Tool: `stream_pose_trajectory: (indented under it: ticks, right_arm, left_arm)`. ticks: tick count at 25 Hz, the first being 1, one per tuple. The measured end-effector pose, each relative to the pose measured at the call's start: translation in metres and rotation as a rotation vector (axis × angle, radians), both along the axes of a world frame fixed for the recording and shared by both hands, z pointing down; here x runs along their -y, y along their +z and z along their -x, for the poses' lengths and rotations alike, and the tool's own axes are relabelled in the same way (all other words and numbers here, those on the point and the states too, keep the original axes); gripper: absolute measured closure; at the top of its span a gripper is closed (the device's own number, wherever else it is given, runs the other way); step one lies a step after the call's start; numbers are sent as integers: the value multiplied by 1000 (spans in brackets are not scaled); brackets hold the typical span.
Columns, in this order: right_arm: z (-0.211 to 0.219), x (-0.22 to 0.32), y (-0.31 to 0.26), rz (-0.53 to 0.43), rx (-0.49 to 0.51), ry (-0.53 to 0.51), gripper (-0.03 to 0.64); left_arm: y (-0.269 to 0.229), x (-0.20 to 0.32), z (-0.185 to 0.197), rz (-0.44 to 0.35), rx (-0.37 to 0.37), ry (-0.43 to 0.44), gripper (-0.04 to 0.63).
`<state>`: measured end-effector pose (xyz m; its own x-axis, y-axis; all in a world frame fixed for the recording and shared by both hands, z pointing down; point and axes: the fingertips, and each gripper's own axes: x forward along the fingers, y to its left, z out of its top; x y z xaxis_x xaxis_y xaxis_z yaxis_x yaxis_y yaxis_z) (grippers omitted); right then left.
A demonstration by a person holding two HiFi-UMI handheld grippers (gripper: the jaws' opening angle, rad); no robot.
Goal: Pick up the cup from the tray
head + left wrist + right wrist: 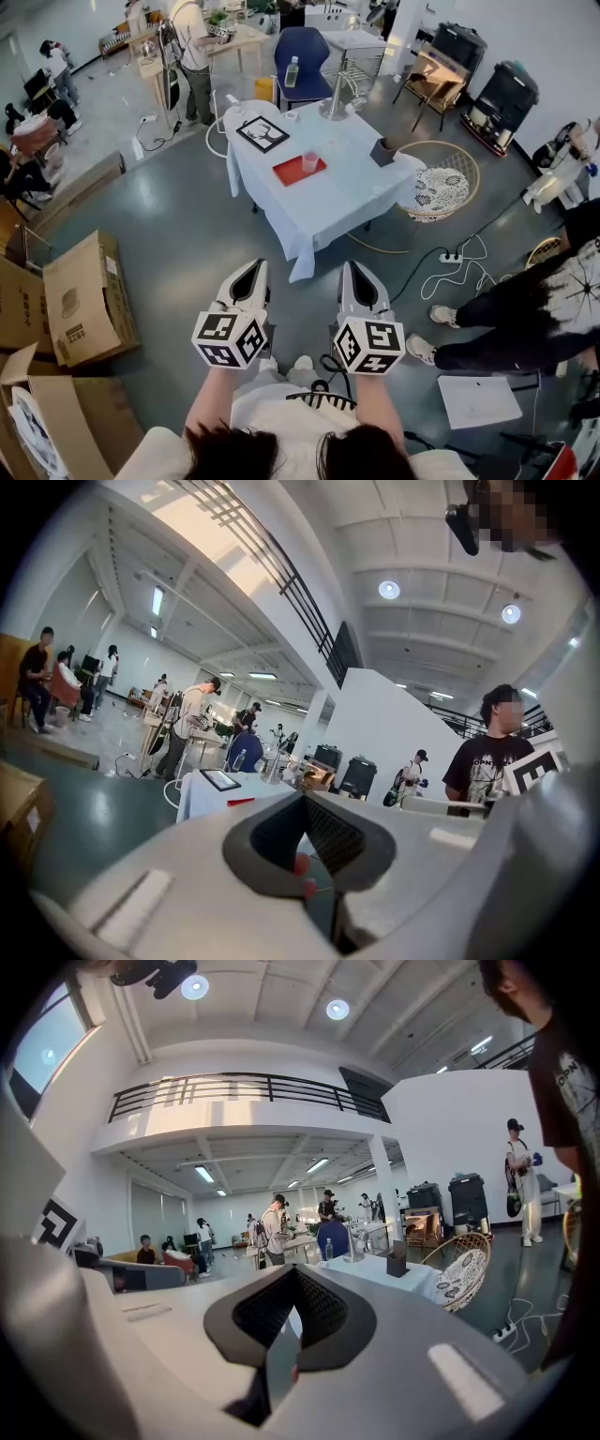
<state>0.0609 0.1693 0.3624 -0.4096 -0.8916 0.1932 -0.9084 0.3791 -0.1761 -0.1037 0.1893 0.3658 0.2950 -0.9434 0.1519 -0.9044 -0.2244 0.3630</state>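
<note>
The cup (310, 161) is small, pinkish and see-through. It stands upright on a flat red tray (289, 172). The tray lies near the middle of a table (328, 202) with a white cloth over it. The table is far across the grey floor from the person.

Also on the cloth, a picture in a dark frame (262, 133) lies near the far left corner. A small dark box (382, 151) sits at the right edge. A round wicker chair (441, 183) with a patterned cushion stands just beside the table on the right. Behind the table is a blue chair (302, 52) with a bottle (292, 71) on its seat.

The person holds both grippers out in front, side by side, pointing toward the table and a little downward. Both are well apart from the cup and tray.

The left gripper (251, 274) has its jaws pressed together, and nothing is between them. In the left gripper view the dark pads (281, 832) meet at the tip, and the table with the red tray shows far off beyond them.

The right gripper (354, 274) also has its jaws pressed together with nothing in them. In the right gripper view the table and the dark box show far away past the tip.

Brown cardboard boxes (80, 300) lie on the floor to the person's left. Another person in black (525, 314) sits on the floor to the right.
</note>
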Motion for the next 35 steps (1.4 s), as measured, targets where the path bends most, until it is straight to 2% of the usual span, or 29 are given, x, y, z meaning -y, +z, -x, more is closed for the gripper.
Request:
stream_pose_trajectory:
  ticks: [14, 27, 35]
  right_arm:
    - [-13, -2, 4, -9, -21, -35, 591]
    - [-40, 24, 1, -3, -47, -51, 591]
    - [-37, 43, 7, 13, -19, -95, 591]
  left_arm:
    - [-1, 0, -16, 1, 21, -12, 595]
    - [-7, 15, -46, -9, 35, -45, 595]
    - [4, 33, -46, 11, 35, -72, 595]
